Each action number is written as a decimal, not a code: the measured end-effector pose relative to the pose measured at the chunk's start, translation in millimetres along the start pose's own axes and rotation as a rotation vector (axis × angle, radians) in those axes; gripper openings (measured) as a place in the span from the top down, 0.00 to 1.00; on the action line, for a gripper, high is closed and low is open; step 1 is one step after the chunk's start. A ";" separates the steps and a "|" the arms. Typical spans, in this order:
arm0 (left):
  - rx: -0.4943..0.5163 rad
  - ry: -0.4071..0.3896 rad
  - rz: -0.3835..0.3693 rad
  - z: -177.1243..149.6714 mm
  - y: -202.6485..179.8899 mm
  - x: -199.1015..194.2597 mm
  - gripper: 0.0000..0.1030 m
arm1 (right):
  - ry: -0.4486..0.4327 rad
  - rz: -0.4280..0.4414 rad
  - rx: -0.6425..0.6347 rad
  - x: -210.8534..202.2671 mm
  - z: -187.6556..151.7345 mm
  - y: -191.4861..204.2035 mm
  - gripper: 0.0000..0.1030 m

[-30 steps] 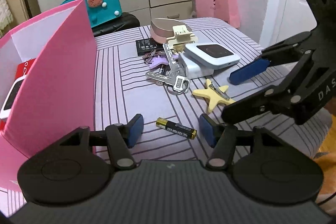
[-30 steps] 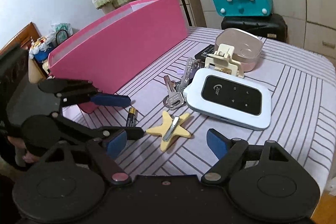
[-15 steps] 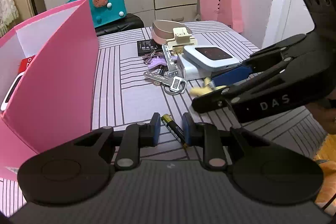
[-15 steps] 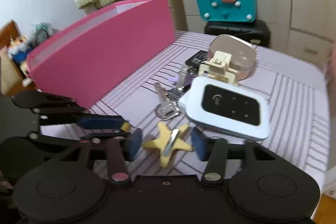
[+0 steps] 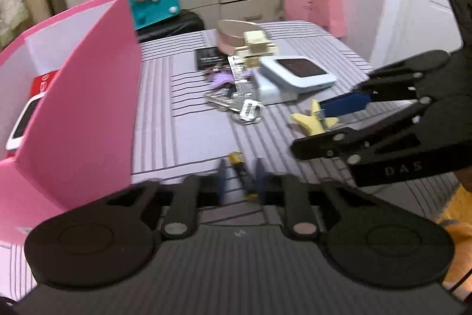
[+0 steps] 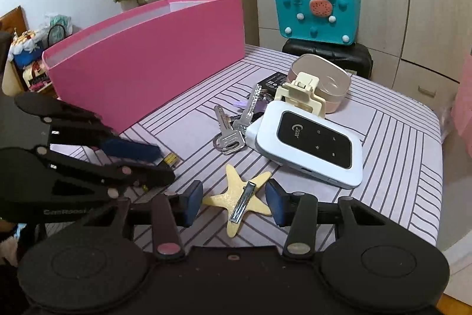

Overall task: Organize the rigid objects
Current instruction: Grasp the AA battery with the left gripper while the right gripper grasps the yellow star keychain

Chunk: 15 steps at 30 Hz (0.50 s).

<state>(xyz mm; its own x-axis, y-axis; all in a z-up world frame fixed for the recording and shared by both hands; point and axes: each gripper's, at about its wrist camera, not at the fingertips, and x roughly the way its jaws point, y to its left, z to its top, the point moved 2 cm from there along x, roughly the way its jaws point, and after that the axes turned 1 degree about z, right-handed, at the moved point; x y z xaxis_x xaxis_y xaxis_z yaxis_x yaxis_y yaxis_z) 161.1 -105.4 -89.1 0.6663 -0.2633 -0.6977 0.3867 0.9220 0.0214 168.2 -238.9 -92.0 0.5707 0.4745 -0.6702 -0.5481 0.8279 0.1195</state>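
1. Pink box (image 5: 76,96): rigid, flat-walled, standing at the left edge of the striped tablecloth (image 5: 183,132). Only the left wrist view looks into it: a white-framed device (image 5: 22,123) and a red item (image 5: 41,81) lie inside. The right wrist view shows its smooth outer wall only.
2. Left gripper (image 5: 239,177): its jaws have just been closing and now pinch the battery (image 5: 242,170), a dark cylinder with a gold end, low over the cloth near the box. In the right wrist view only the battery's gold tip shows past the blue pads.
3. Key bunch (image 6: 231,132): bright metal, on a ring, lying mid-table. The picture from the left wrist is blurred here.
4. Star hair clip (image 6: 239,200): flat, yellow, five-pointed, with a metal clasp visible only in the right wrist view. It lies on the cloth at the near edge.
5. Right gripper (image 6: 234,201): pads stand half spread either side of the star's arms; whether they press on it cannot be told.
6. White pocket device (image 6: 309,143): rounded, glossy black face, beside a cream claw clip (image 6: 301,93) and a rose-gold oval case (image 6: 324,78).
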 end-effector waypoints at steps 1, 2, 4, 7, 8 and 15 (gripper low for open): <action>-0.010 0.000 -0.003 0.1 0.5 0.3 0.92 | -0.001 0.002 0.009 -1.0 0.7 -0.5 0.50; -0.010 0.000 -0.002 0.2 0.3 0.5 0.92 | -0.002 0.005 0.016 -1.6 1.2 -1.5 0.50; -0.021 0.000 -0.002 0.3 0.8 0.7 0.92 | -0.003 0.001 0.028 -1.9 1.1 -4.2 0.50; -0.042 0.001 -0.009 0.5 3.9 1.0 0.92 | -0.008 -0.004 0.047 -2.9 -0.2 -6.5 0.50; -0.044 0.001 -0.007 0.6 4.5 1.2 0.92 | -0.011 -0.006 0.055 -3.5 -0.6 -7.5 0.50; -0.076 -0.001 0.002 2.0 10.6 1.5 0.92 | -0.029 -0.003 0.094 -5.1 -1.2 -11.3 0.50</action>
<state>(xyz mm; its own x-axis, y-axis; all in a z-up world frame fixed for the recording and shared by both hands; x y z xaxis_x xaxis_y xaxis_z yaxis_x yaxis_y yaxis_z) 167.5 -96.6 -88.5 0.6677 -0.2618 -0.6969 0.3357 0.9414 -0.0320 170.7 -251.1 -90.8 0.5907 0.4792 -0.6492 -0.4872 0.8532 0.1864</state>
